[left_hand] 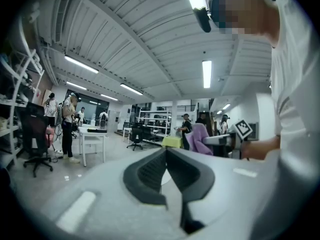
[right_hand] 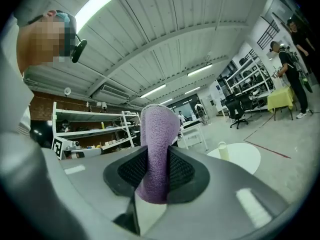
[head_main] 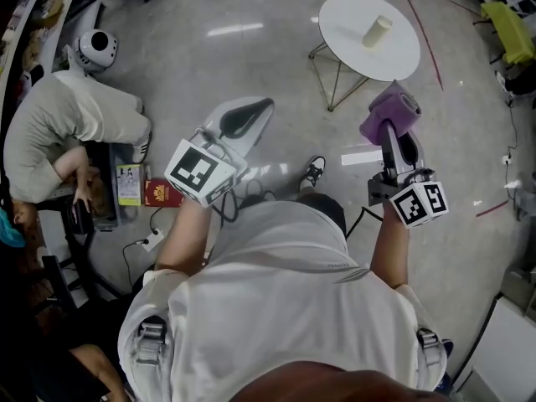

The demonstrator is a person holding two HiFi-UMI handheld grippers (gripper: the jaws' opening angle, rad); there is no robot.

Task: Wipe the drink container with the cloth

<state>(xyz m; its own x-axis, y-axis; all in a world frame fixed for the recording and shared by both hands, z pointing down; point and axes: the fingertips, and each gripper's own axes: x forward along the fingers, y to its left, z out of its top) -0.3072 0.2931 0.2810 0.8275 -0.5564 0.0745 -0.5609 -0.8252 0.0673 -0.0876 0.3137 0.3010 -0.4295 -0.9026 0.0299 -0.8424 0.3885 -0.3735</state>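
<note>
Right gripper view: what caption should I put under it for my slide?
Right gripper shut on a purple cloth, with the pale drink container standing on the round white table ahead.

Bright ceiling strip lights (left_hand: 207,74) glare off the floor (head_main: 234,30); fisheye edges darken.
</note>
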